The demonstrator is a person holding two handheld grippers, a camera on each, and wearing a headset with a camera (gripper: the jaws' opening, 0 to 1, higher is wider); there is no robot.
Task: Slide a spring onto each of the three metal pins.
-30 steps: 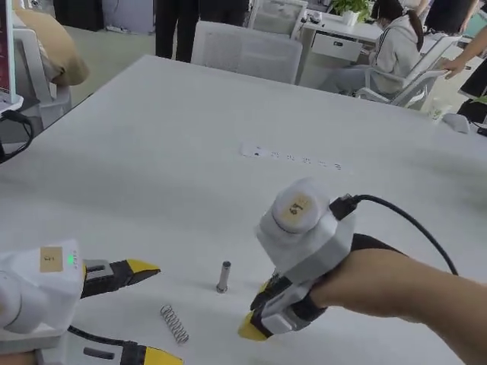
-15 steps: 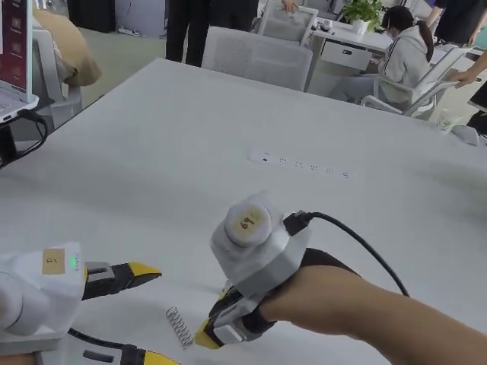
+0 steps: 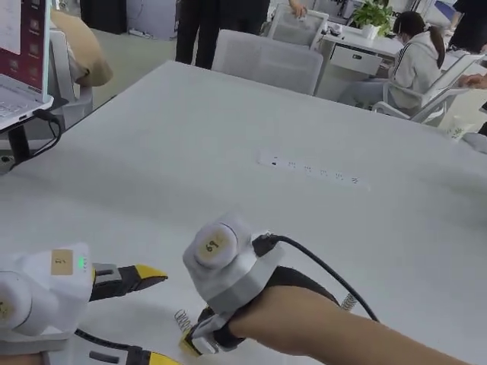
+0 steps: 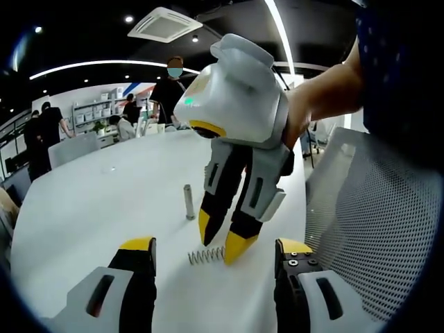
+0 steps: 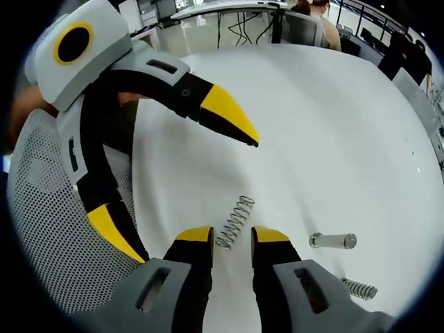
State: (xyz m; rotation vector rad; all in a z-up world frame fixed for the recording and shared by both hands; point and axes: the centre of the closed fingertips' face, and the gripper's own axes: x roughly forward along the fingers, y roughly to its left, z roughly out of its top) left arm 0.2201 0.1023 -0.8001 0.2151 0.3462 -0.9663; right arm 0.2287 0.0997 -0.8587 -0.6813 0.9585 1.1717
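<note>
White worktable (image 3: 228, 137); grey mesh chair (image 3: 266, 61) beyond; laptop (image 3: 19, 53) (left edge); potted plant (image 3: 373, 14); 2 ceiling light strips (image 4: 104, 64).

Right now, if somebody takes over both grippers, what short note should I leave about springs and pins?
Left gripper: open, empty.
Right gripper: open, jaws astride one end of the small coiled steel spring lying on the white table, not gripped.
One short grey metal pin stands upright, bare. A second spring lies near it.
Done: no spring on a pin.
Left: grip, slide springs onto pins.

Slim coil spring (image 5: 234, 222) flat, near upright metal pin (image 4: 189, 202)
</note>
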